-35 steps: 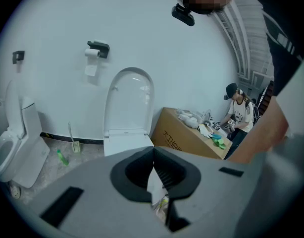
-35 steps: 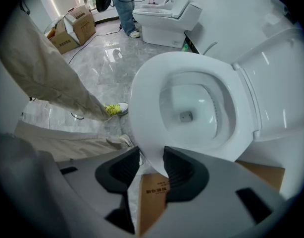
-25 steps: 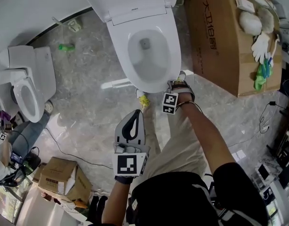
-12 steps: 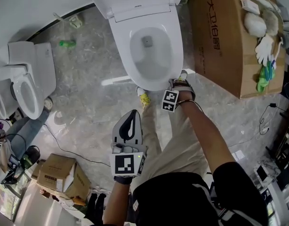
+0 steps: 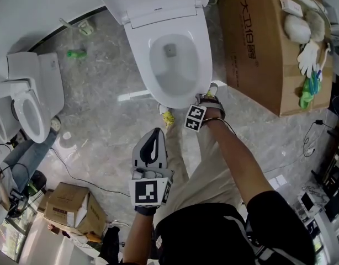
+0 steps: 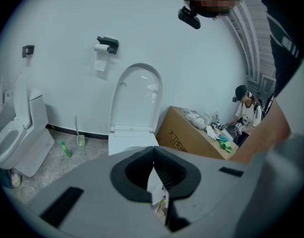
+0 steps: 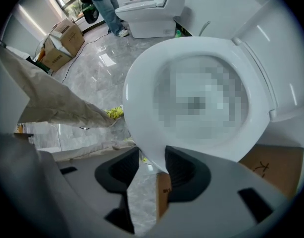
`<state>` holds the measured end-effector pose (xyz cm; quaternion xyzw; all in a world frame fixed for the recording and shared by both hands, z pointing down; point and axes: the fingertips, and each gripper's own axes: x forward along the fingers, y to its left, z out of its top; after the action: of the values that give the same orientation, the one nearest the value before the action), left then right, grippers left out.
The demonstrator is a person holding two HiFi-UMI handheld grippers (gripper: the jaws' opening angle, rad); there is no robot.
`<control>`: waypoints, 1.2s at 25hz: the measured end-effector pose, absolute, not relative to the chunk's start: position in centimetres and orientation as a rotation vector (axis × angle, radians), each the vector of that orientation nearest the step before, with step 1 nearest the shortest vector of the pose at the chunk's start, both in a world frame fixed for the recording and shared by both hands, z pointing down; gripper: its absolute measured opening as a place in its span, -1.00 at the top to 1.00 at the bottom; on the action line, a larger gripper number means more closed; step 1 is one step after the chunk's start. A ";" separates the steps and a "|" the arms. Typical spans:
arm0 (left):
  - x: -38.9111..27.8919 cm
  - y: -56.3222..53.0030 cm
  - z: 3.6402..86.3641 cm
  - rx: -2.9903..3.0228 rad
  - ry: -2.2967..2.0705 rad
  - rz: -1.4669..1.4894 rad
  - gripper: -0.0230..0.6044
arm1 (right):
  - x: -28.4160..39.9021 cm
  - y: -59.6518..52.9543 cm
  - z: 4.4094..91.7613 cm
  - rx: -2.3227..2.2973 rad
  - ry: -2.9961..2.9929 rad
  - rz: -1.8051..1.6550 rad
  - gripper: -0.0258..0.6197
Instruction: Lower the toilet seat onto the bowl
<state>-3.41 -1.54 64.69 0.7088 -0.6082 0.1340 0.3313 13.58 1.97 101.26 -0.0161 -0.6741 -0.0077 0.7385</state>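
Observation:
The white toilet (image 5: 175, 65) stands ahead with its lid (image 6: 137, 95) upright against the wall. Its seat ring (image 7: 142, 83) lies low and level over the bowl. My right gripper (image 5: 205, 99) points straight down at the bowl's front right edge. In the right gripper view its jaws (image 7: 152, 155) are shut on the front rim of the seat, which passes between the dark pads. My left gripper (image 5: 157, 132) hangs nearer to me, above my leg and away from the toilet. In the left gripper view its pads (image 6: 153, 150) meet with nothing between them.
A big cardboard box (image 5: 263, 43) with gloves and cloths on top stands close to the toilet's right side. A second toilet (image 5: 26, 101) is at the left, small boxes (image 5: 70, 208) at the lower left. A green bottle (image 5: 77, 53) and a cable lie on the marble floor.
The right gripper has rolled a little on the seat's front edge, so its marker cube sits slightly further left. The left gripper has stayed where it was.

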 end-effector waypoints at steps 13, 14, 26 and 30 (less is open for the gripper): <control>-3.2 -3.3 65.4 1.894 -1.555 0.374 0.89 | 13.5 1.9 101.6 -0.062 -1.398 0.025 0.41; -3.0 -3.4 65.4 1.897 -1.551 0.371 0.89 | 13.5 1.8 101.6 -0.059 -1.395 0.020 0.41; -2.4 -3.3 64.6 1.932 -1.525 0.413 0.89 | 13.8 2.1 101.7 -0.046 -1.418 -0.013 0.39; -2.8 -4.5 61.7 1.939 -1.554 0.361 0.89 | 14.5 0.6 99.9 0.025 -1.438 0.066 0.78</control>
<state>-2.82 -4.48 61.71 0.7341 -0.5884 0.1368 0.3101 14.47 0.55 99.88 0.0113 -0.6585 0.0301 0.7519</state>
